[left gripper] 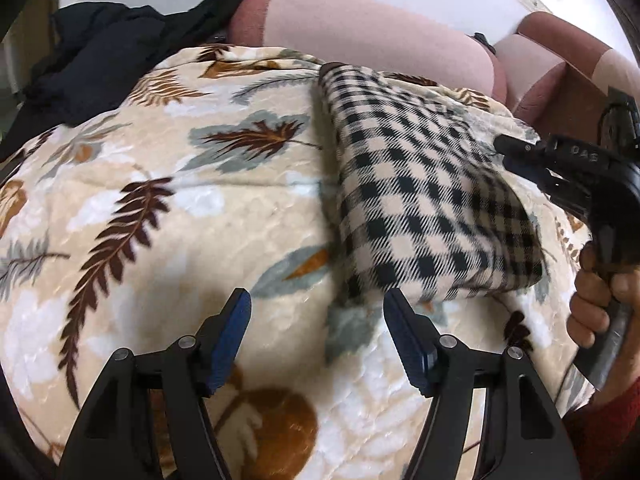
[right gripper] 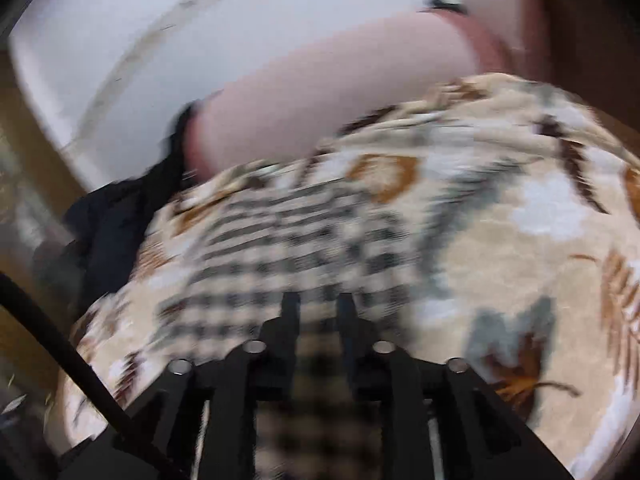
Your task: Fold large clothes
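Checked garment (left gripper: 420,200): black-and-cream woven cloth, folded into a long strip, centre-right of the left wrist view, lying on a leaf-print blanket (left gripper: 160,208). Judged soft, light, limp, non-slippery; best taken at a corner or folded edge. Left gripper (left gripper: 318,312): jaws wide apart, holding nothing, just short of its near end. Right gripper (right gripper: 318,304): narrow gap; the blurred view shows checked cloth between the fingers, grip uncertain.

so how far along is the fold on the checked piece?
Mostly done, it seems: the checked garment lies as a compact folded rectangle on the leaf-print blanket. In hand: the right tool looks nearly shut over its edge, though that view is blurred; the left tool is open, holding nothing. Left: the crumpled dark clothing behind, unfolded.
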Tool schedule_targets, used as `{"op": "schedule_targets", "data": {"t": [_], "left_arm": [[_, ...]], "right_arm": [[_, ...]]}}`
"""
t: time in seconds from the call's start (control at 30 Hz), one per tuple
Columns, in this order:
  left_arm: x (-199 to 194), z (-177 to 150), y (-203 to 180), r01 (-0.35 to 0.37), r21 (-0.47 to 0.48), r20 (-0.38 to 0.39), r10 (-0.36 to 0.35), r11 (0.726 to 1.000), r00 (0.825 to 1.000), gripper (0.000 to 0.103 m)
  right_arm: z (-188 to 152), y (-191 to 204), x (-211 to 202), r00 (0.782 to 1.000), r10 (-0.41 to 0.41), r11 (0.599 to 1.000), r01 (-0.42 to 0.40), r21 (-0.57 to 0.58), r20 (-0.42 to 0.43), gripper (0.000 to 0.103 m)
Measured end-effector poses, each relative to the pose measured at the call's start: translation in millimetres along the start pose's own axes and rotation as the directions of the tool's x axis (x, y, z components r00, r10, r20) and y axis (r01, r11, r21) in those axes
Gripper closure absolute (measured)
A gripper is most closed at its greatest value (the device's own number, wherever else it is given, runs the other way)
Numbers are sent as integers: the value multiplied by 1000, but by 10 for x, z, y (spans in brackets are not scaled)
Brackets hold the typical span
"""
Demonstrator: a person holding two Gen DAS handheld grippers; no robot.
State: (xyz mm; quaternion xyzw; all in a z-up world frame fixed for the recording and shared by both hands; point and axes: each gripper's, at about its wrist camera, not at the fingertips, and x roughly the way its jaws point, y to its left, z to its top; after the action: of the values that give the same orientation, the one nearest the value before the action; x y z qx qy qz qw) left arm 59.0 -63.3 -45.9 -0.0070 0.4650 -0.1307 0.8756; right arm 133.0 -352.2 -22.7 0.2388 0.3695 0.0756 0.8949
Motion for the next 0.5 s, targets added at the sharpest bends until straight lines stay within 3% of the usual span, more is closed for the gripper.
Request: {"op": "schedule_targets", "data": {"t": [0.07, 0.13, 0.23, 0.33, 0.4, 0.47, 0.5], "left_arm": [[-53, -72, 15, -39, 9, 14, 39, 999, 999, 35], [-109, -150, 36, -67, 17, 26, 66, 998, 997, 35], [-155, -247, 77, -70, 18, 21, 69, 997, 997, 33], [-139, -319, 96, -71, 14, 10, 71, 997, 997, 33], [-114, -355, 93, -75, 11, 0, 75, 997, 997, 33], [-81, -404, 115, -84, -2, -10, 84, 996, 996, 33], [-61, -419, 114, -85, -7, -15, 85, 996, 996, 33]], "right_arm": [[-111, 41, 107, 996, 42, 999, -42, -3, -76, 63], [-209, -24, 193, 993, -22, 1000, 23, 6, -118, 64], [-271, -169, 68, 983, -153, 987, 156, 24, -106, 64], [-302, -138, -223, 965, -257, 966, 256, -31, -48, 63], [-360, -38, -401, 969, -247, 966, 245, -77, -5, 63], [-387, 133, -480, 985, -173, 979, 173, -107, 13, 63], [-425, 217, -510, 995, -97, 989, 97, -114, 10, 63]]}}
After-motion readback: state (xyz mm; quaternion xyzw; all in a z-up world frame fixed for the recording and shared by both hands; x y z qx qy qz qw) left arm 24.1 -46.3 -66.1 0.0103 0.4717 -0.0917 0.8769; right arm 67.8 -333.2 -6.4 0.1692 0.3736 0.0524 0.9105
